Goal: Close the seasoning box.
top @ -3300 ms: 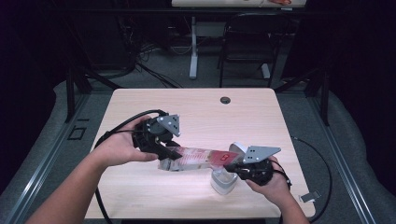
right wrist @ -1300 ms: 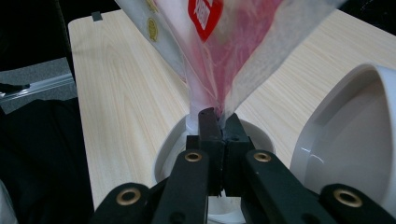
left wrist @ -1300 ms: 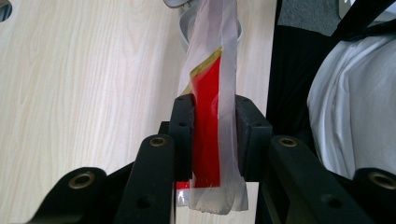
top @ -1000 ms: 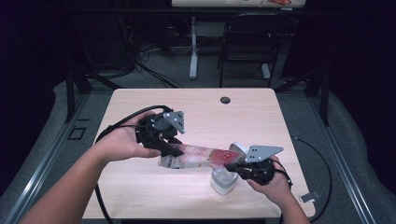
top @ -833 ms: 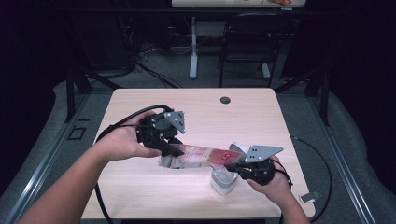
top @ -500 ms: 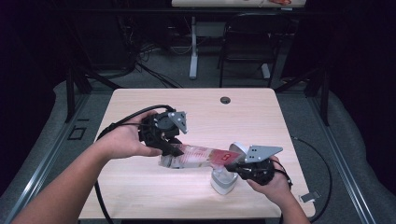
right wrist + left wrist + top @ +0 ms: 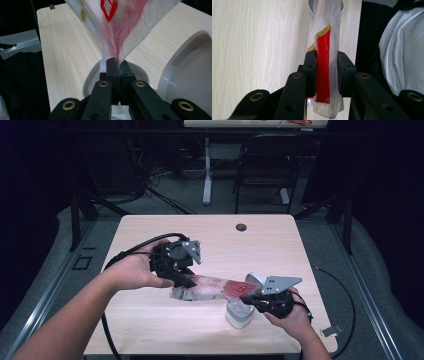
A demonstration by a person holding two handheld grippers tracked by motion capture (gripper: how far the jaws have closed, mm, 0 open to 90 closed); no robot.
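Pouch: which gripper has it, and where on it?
Both. Left gripper clamps the red-and-clear pouch across one end; right gripper pinches the other end's edge, above the white container.

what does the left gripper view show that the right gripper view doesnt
Left gripper view: the left gripper clamping the pouch across its solid red panel, and a white sleeve at the side.
Right gripper view: the right gripper pinching the pouch's narrow edge, with the white container open below it.
Both: the red and clear pouch over the wooden table.

Pale wooden table (image 7: 280, 240) with a dark round grommet (image 7: 241, 227), black chair (image 7: 262, 175) behind, grey floor (image 7: 385, 285)
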